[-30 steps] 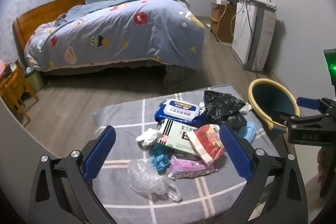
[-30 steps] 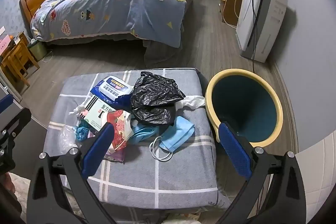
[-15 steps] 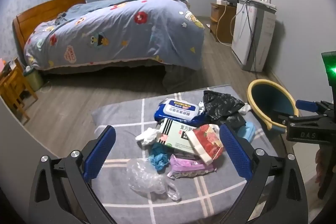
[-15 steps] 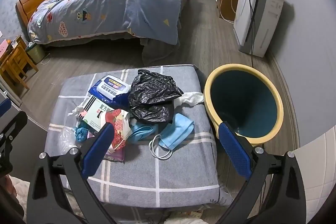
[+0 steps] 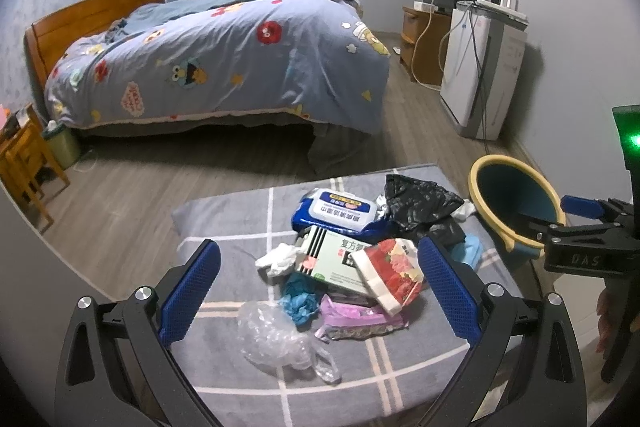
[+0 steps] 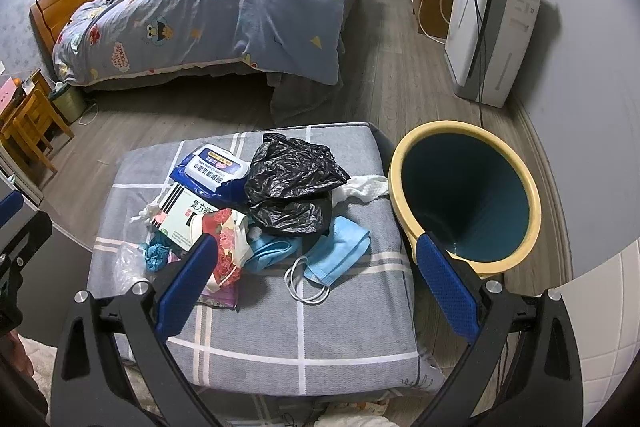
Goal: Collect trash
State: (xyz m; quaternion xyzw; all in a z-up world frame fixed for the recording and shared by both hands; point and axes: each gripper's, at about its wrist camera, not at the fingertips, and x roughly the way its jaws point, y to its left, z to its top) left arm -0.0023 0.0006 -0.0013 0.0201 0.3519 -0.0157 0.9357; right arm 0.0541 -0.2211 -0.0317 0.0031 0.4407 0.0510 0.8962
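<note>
Hovering with jaws wide and empty, left gripper (image 5: pixel 318 289) and right gripper (image 6: pixel 316 281) hang above trash (image 6: pixel 256 203) piled on a cushion (image 6: pixel 320 323); bin (image 6: pixel 464 195) just beside.

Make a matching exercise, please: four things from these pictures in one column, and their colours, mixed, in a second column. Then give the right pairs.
Things:
1. plastic bag
2. face mask
3. bin rim
4. gripper pads

Colours:
A. yellow
B. dark blue
C. black
D. light blue

Pairs: 1-C, 2-D, 3-A, 4-B
</note>
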